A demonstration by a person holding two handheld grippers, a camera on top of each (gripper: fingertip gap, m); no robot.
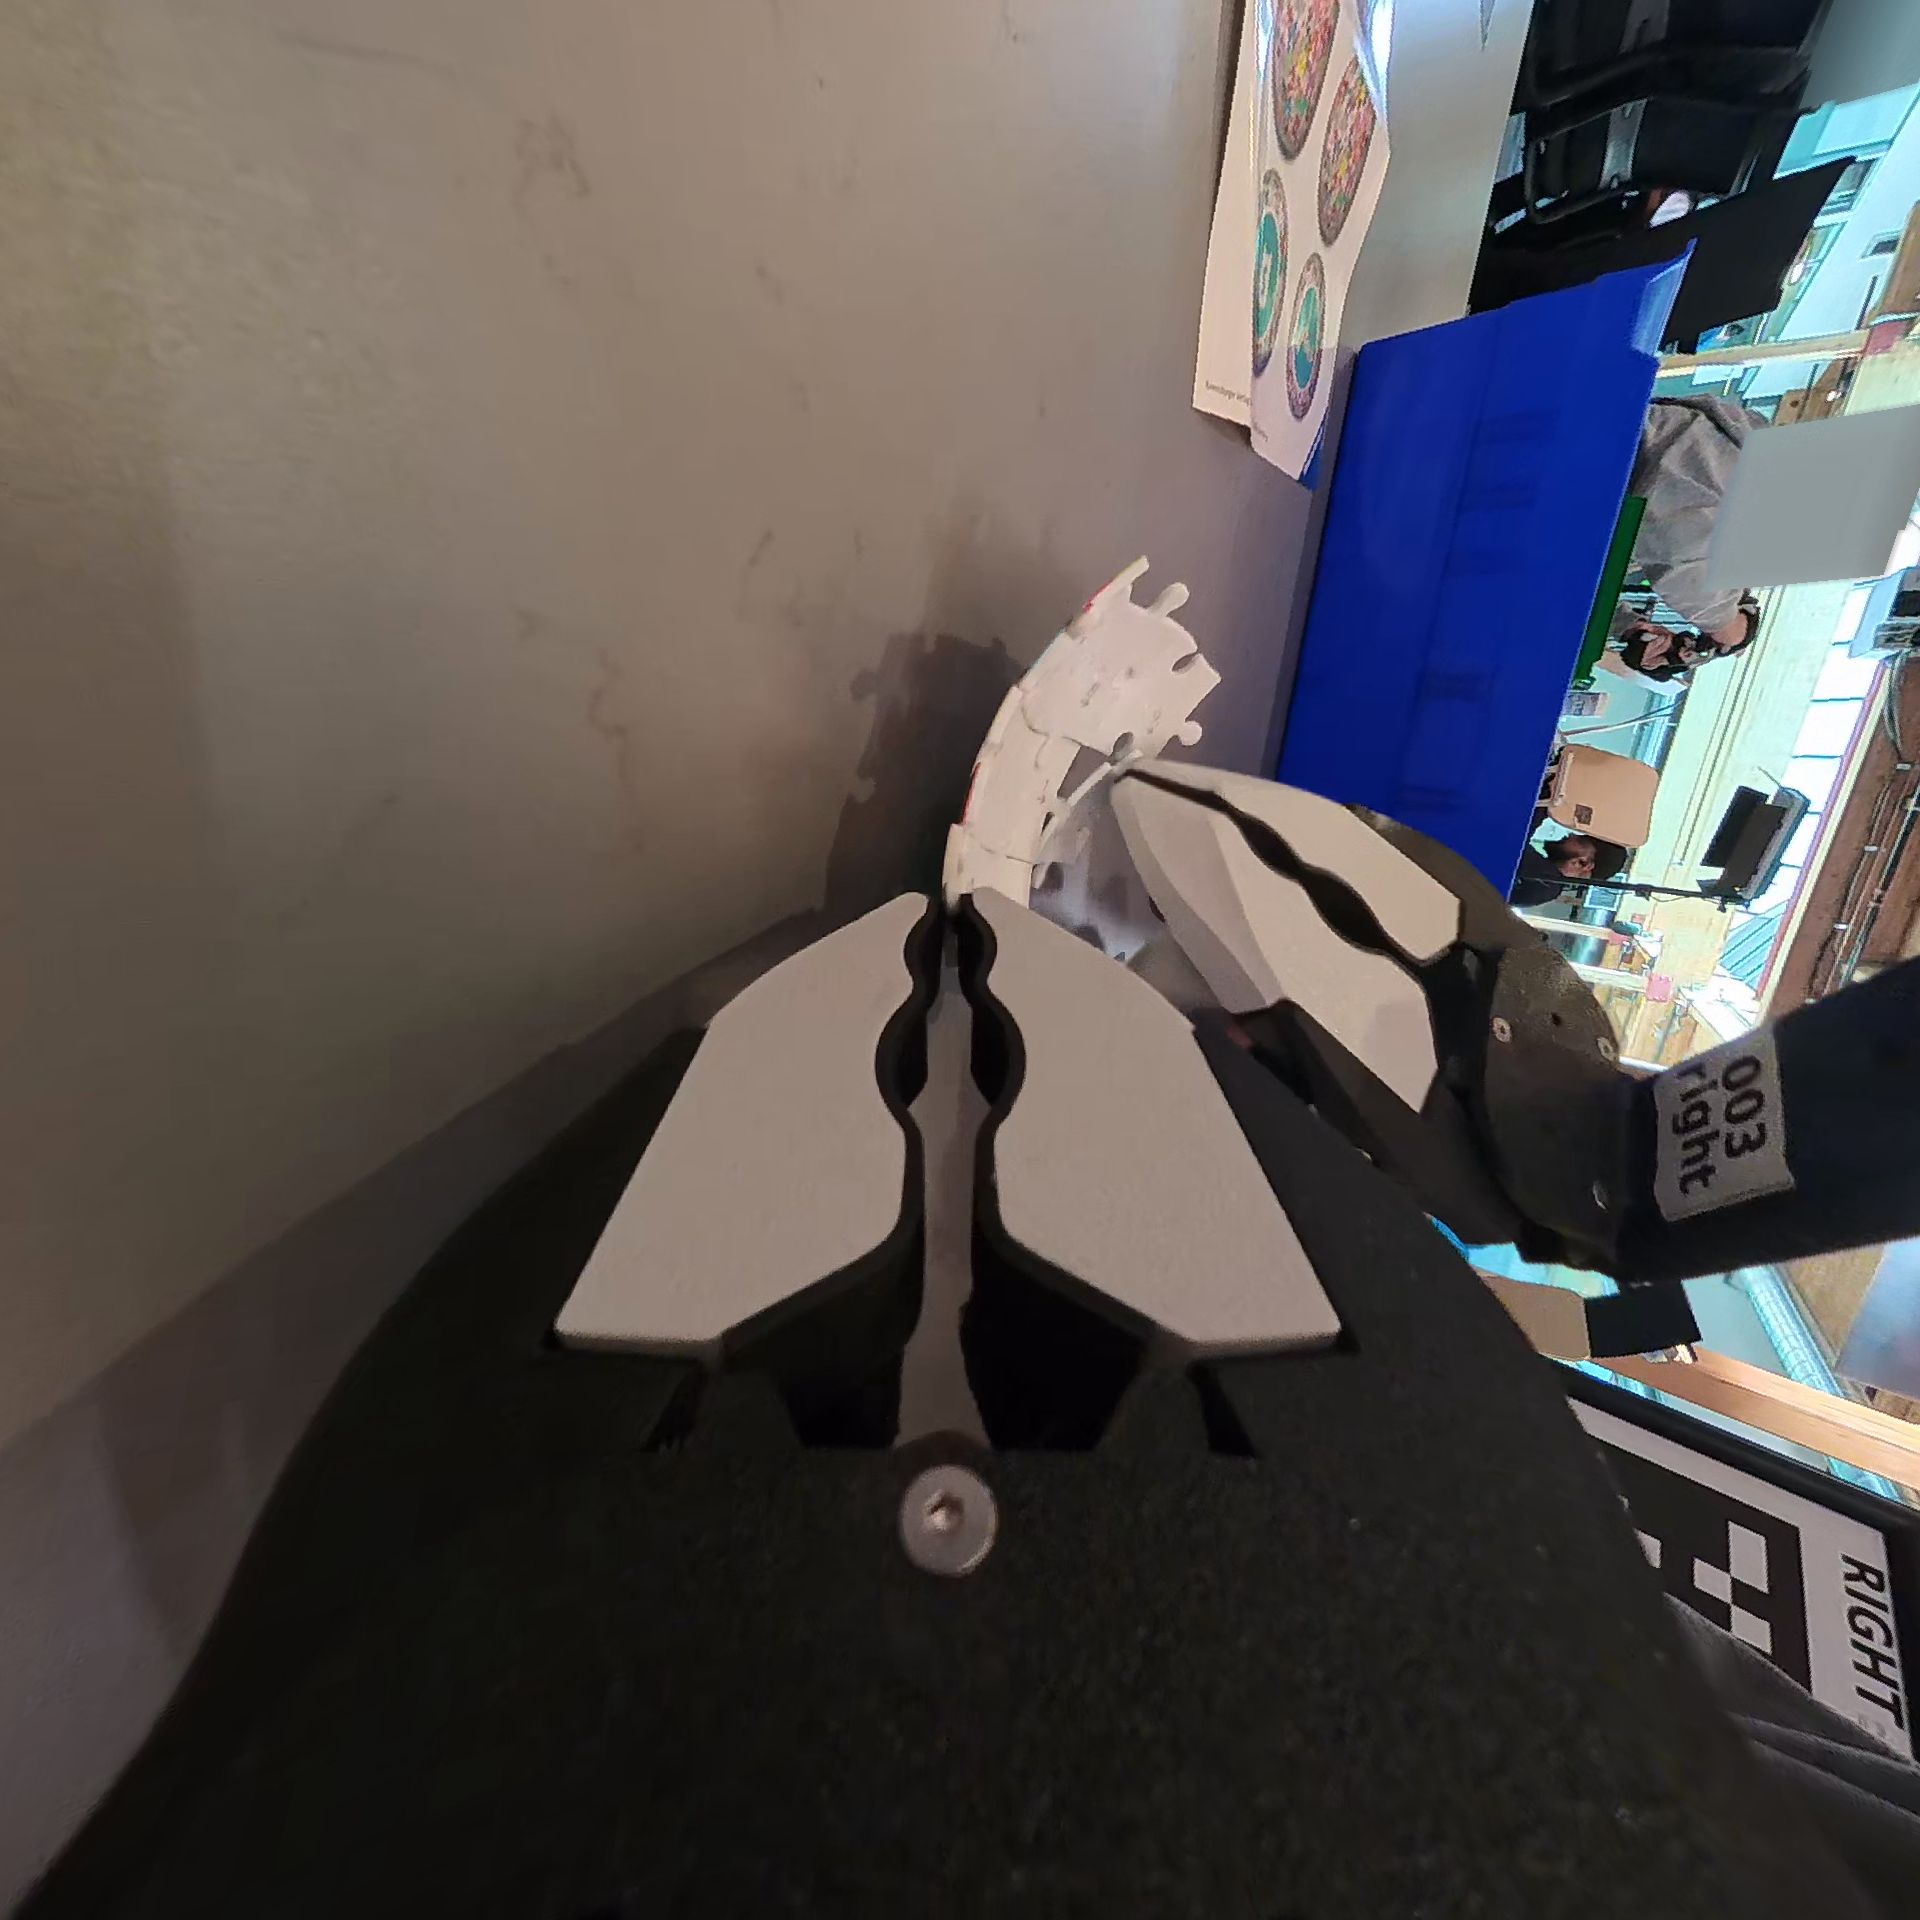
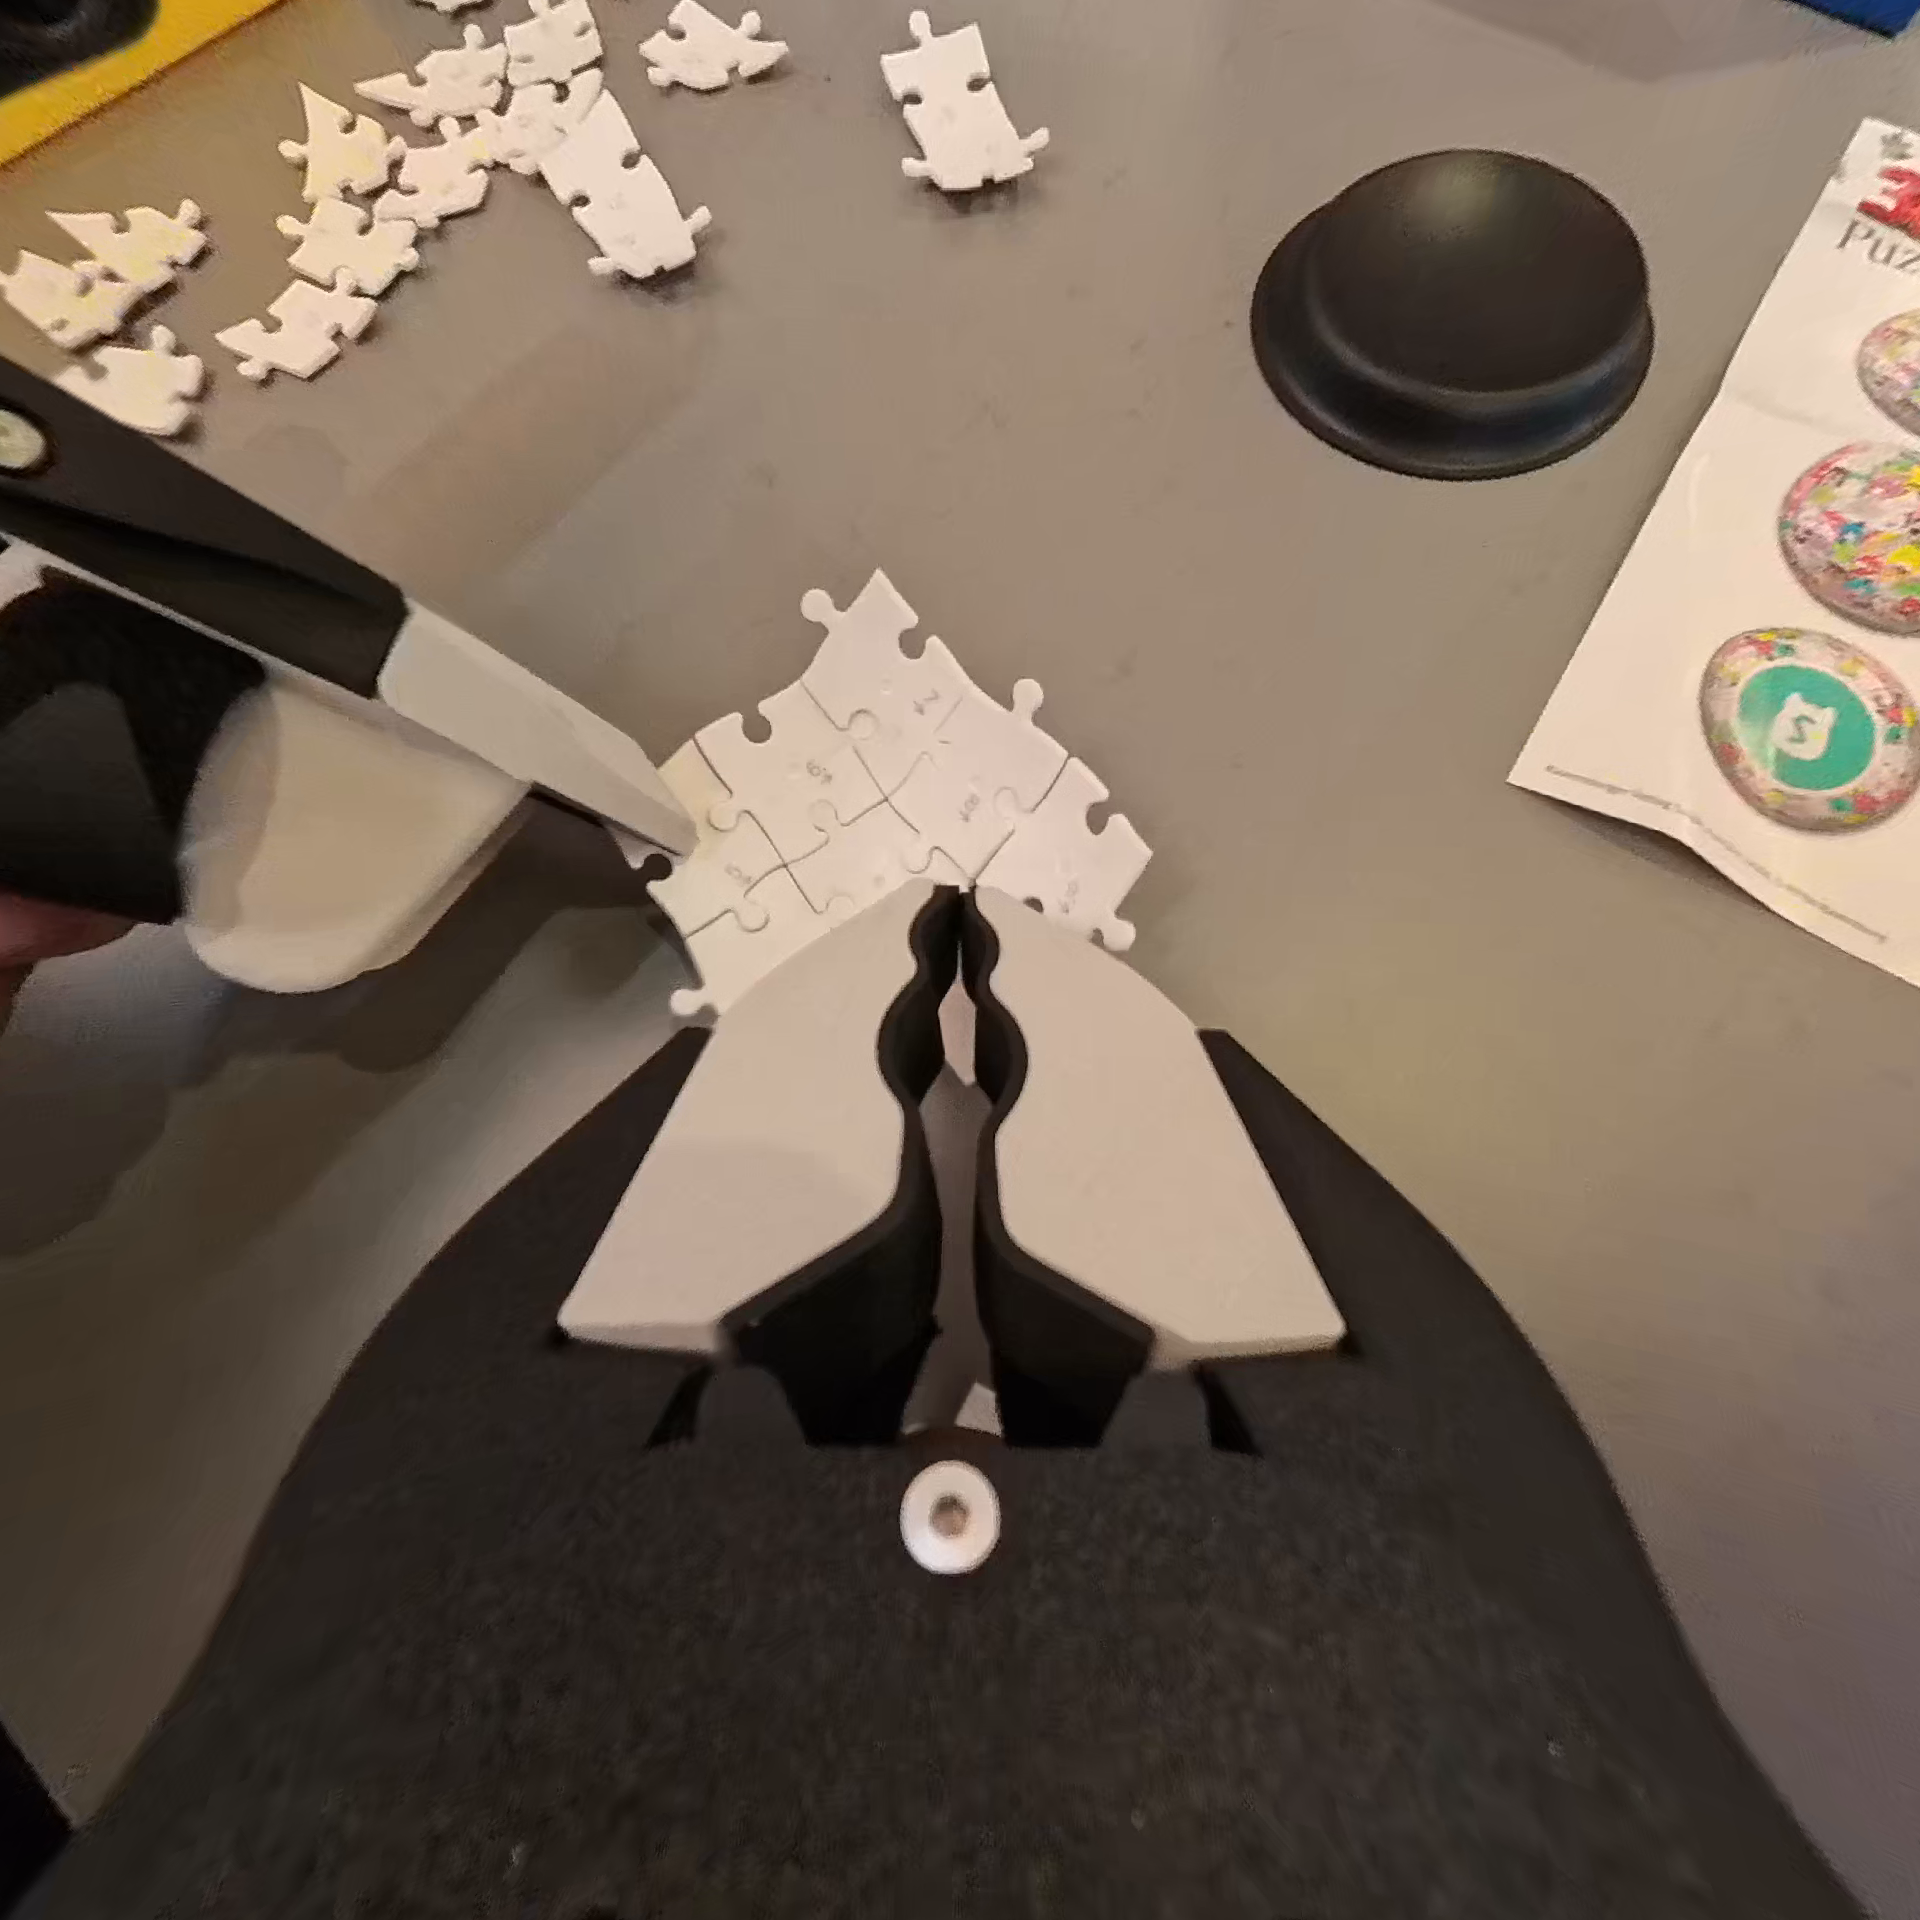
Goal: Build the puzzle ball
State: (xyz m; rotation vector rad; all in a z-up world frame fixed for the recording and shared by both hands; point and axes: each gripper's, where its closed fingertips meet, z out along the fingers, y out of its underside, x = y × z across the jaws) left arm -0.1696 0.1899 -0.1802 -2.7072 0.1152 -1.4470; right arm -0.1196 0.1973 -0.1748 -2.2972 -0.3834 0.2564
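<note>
On the grey tabletop (image 2: 1195, 644) in front of you, well beyond the work in the left wrist view, a blue bin (image 1: 1455, 582) stands at the table's far edge, and behind it opens a bright room with benches, shelving and people at work. A printed leaflet (image 2: 1714, 665) showing coloured balls lies at your right, and a black domed stand (image 2: 1452, 312) sits beside it, apart from the work. A scatter of loose white pieces (image 2: 343, 208) covers the far left of the table, with a joined strip of two (image 2: 961, 104) lying separately nearer the stand. The assembled section (image 2: 894, 800), a curved white patch of interlocked pieces, is lifted off the surface between your two tools. Your right gripper (image 2: 961, 920) is clenched on its near edge, fingers nearly together with the plastic pinched at their tips. Your left gripper (image 1: 948, 914) comes in from the left side and bites the section's left edge; its fingers are drawn close, gripping the thin rim. In the left wrist view the section arches up and away from those tips, with the right gripper holding it from the right.
</note>
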